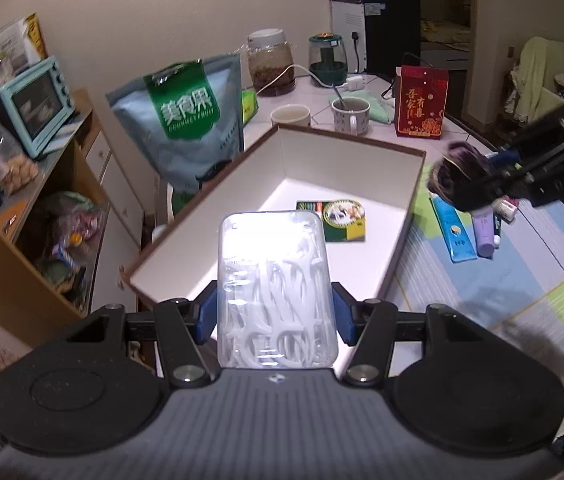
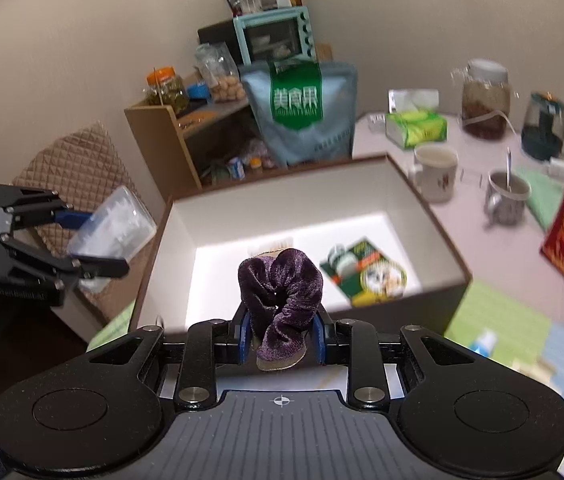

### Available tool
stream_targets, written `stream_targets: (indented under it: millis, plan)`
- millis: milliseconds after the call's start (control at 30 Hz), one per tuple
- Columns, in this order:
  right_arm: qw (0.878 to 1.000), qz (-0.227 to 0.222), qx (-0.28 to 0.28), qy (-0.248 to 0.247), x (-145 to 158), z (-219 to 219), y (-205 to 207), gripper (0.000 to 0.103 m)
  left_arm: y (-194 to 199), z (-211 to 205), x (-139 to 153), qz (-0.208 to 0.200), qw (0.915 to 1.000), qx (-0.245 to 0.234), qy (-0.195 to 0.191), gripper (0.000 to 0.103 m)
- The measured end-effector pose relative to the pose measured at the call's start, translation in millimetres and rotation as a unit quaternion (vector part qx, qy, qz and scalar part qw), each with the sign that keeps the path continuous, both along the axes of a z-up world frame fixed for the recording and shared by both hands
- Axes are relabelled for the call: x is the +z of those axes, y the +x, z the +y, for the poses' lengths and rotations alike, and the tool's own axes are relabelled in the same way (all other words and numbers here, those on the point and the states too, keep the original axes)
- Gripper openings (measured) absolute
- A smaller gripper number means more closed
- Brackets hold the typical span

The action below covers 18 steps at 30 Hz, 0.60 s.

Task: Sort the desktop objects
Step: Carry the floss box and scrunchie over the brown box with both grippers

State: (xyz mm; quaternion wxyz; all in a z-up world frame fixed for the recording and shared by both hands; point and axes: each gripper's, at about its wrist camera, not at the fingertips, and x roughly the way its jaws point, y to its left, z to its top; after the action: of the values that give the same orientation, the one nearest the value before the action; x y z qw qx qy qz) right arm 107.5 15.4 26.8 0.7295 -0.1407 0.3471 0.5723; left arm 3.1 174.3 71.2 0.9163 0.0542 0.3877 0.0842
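The left hand-held gripper (image 1: 275, 312) pinches a floss-pick case (image 1: 276, 292); the right hand-held gripper (image 2: 281, 338) pinches a purple scrunchie (image 2: 280, 292).

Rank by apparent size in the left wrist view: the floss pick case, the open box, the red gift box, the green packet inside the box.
1. Open box
2. Floss pick case, though closeness to the camera inflates it
3. Green packet and red gift box look alike; not ranked.

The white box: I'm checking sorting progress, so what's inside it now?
Inside the white box lies one green printed packet. The purple scrunchie in the right gripper hides part of the floor.
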Motion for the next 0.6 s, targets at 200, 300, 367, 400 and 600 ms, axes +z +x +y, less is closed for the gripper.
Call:
stream_targets:
  millis: [200,300,367,400,600]
  plan:
    - [1.000,-0.010,0.005,-0.012,0,35,12,0.029,19,16,-5,0.008,0.9996,-0.027,0.002,0.052]
    - [1.000,-0.008,0.009,-0.024,-8,51,20,0.029,28,22,-10,0.015,0.9992,-0.038,-0.002,0.052]
    - [0.999,-0.008,0.011,-0.031,-13,61,25,0.029,36,27,-16,0.021,0.9988,-0.044,-0.005,0.052]
    - [0.999,-0.007,0.012,-0.035,-15,67,27,0.029,40,29,-19,0.026,0.9986,-0.045,-0.006,0.052]
    - [0.998,0.002,0.017,-0.063,-38,93,42,0.029,61,41,-41,0.050,0.9973,-0.051,-0.017,0.052]
